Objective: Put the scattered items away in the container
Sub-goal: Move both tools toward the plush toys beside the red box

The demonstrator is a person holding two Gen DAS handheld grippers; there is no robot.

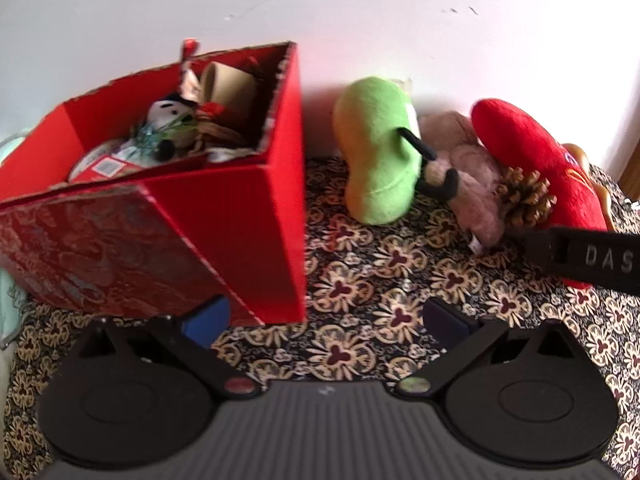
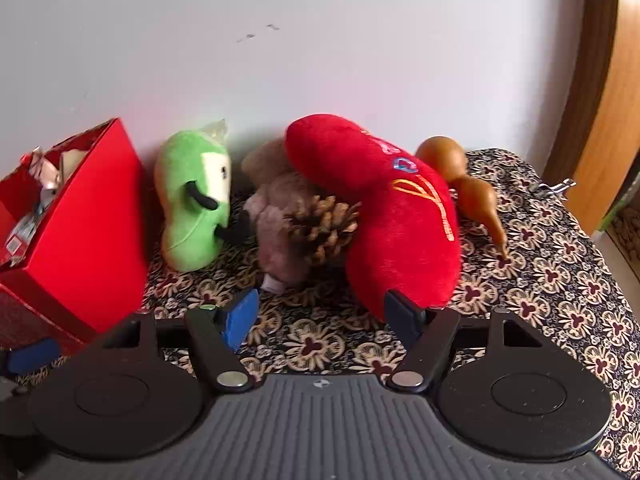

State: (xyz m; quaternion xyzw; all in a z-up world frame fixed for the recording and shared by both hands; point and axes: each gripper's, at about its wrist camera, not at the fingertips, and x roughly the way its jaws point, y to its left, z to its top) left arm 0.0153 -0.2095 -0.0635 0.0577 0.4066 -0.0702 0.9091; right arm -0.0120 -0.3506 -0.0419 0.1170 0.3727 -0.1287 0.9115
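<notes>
A red cardboard box (image 1: 224, 220) stands open at the left, holding several small items. To its right, against the wall, lie a green plush (image 2: 192, 200), a brown plush (image 2: 276, 248), a pine cone (image 2: 320, 228), a big red plush (image 2: 392, 216) and a wooden gourd (image 2: 464, 180). My left gripper (image 1: 326, 316) is open over the patterned cloth at the box's near right corner, with nothing between its fingers. My right gripper (image 2: 322, 312) is open just in front of the pine cone and brown plush. Its right finger (image 2: 402, 310) is close to the red plush's lower end.
A floral patterned cloth (image 2: 560, 300) covers the table, which ends at the white wall behind the toys. A wooden door frame (image 2: 588, 80) rises at the far right. The right gripper's black body (image 1: 592, 258) reaches in front of the red plush in the left wrist view.
</notes>
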